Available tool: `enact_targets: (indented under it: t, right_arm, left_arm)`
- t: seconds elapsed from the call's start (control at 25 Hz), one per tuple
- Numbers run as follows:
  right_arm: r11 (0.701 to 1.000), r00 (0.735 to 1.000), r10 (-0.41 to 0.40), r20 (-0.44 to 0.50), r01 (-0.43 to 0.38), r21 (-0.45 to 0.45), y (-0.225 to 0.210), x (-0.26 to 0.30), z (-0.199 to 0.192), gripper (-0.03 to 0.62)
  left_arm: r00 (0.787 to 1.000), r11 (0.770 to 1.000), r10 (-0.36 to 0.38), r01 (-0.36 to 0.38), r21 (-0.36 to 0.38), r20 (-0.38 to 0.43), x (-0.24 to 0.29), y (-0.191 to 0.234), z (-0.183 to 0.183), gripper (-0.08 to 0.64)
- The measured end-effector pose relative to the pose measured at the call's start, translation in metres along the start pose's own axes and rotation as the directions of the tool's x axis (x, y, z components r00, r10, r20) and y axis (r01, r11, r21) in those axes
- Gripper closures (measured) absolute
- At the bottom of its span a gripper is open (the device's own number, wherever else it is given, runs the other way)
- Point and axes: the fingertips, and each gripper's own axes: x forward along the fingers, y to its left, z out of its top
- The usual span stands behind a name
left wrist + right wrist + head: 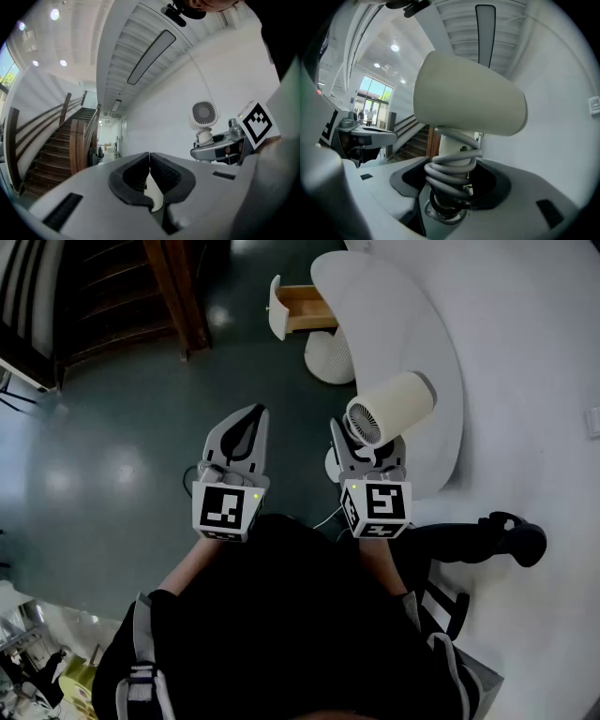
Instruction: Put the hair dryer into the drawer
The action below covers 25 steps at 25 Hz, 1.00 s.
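Note:
The cream hair dryer [389, 407] stands upright in my right gripper [367, 448], barrel on top, its fan grille facing left. In the right gripper view the jaws are shut on the hair dryer's [468, 101] handle, which has the grey cord coiled round it [452, 176]. My left gripper [251, 418] is held beside it to the left, its jaws shut with nothing in them [150, 159]. The left gripper view shows the hair dryer [204, 115] to its right. A wooden drawer [300, 306] with a white front stands pulled open under the white table [422, 324], farther ahead.
The curved white table rests on a ribbed white pedestal [330, 357]. A dark wooden staircase post [178, 292] stands ahead to the left. A black arm of some stand [497, 538] lies at my right, over the white floor area.

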Motion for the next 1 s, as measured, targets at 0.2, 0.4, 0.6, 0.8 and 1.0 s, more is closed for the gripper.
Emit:
enact_targets:
  t: [0.2, 0.4, 0.6, 0.8, 1.0]
  right_arm:
    - [1.000, 1.000, -0.018, 0.005, 0.018, 0.000, 0.004, 0.006, 0.004, 0.313]
    - [1.000, 1.000, -0.023, 0.017, 0.023, 0.011, 0.017, 0.014, 0.010, 0.313]
    - [0.999, 0.999, -0.039, 0.004, 0.039, 0.031, 0.024, 0.019, 0.004, 0.313]
    - [0.999, 0.999, -0.034, -0.013, 0.034, 0.032, 0.026, 0.030, -0.003, 0.313]
    - [0.999, 1.000, -0.023, 0.006, 0.023, 0.028, 0.006, 0.065, -0.005, 0.313]
  left_arm:
    - [1.000, 1.000, -0.016, 0.016, 0.002, 0.004, -0.001, 0.006, 0.000, 0.551]
    - [0.999, 0.999, -0.036, 0.037, -0.012, 0.002, -0.004, 0.020, -0.003, 0.551]
    - [0.998, 0.998, -0.067, 0.067, -0.005, 0.008, -0.001, 0.028, -0.007, 0.551]
    - [0.997, 0.997, -0.073, 0.073, -0.017, -0.002, 0.006, 0.037, -0.015, 0.551]
    - [0.998, 0.998, -0.063, 0.063, -0.019, -0.006, 0.042, 0.047, -0.023, 0.551]
